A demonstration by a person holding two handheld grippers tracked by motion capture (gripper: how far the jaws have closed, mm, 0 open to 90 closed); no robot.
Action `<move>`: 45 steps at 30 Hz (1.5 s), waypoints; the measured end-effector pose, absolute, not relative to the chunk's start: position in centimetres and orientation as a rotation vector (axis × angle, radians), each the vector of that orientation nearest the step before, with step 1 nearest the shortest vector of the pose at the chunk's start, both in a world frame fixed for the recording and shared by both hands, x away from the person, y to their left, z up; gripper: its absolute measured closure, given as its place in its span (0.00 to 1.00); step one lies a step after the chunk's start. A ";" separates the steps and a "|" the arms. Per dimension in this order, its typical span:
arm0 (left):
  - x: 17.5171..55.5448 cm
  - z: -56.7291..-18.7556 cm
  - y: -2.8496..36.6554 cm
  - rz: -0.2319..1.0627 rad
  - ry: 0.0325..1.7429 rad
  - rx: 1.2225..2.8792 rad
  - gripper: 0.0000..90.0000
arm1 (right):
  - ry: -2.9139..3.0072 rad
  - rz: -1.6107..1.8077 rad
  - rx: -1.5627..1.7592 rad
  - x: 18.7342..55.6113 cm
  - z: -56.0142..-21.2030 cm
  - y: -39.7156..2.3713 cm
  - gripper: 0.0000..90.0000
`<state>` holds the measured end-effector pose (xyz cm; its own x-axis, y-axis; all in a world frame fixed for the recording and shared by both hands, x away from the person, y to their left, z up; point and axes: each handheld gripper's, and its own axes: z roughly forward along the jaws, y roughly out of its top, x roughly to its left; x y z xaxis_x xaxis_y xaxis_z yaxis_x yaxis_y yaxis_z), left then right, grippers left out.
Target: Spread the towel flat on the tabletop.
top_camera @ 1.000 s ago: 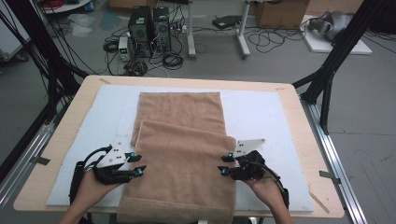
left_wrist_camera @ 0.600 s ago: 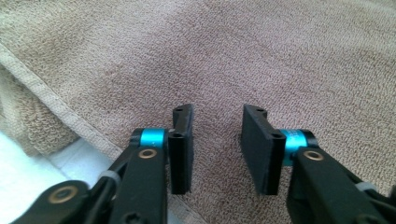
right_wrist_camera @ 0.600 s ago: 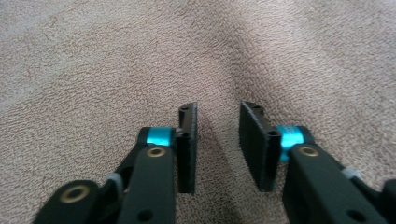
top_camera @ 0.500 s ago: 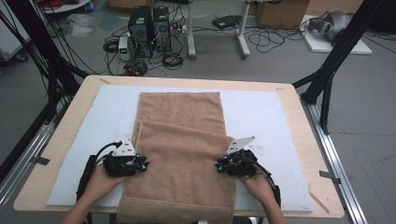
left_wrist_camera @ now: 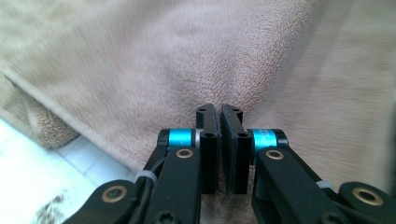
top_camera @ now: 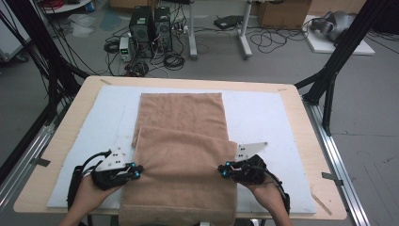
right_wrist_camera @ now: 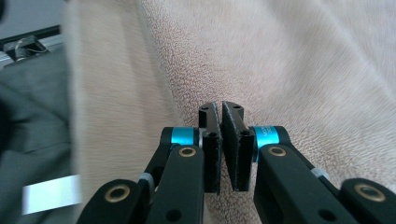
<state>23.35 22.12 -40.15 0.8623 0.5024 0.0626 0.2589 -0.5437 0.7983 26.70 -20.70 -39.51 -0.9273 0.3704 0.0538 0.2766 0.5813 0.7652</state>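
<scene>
Two hand-held black grippers, each with blue trim and a pale top plate

The left gripper (top_camera: 136,173) and the right gripper (top_camera: 223,171) have black bodies with small blue lights near the front and a grey three-cornered plate on top; a black cable loops back from each over the person's bare hands. In the gripper views each has two flat black jaws with dark pads, bright blue metal collars at the jaw bases, brass-coloured pivot screws in the black link arms, and a white cable tie.
</scene>
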 end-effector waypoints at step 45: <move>17.0 -42.2 23.5 0.364 0.477 2.198 0.96 | 2.800 1.319 0.416 21.7 -41.7 -18.6 0.93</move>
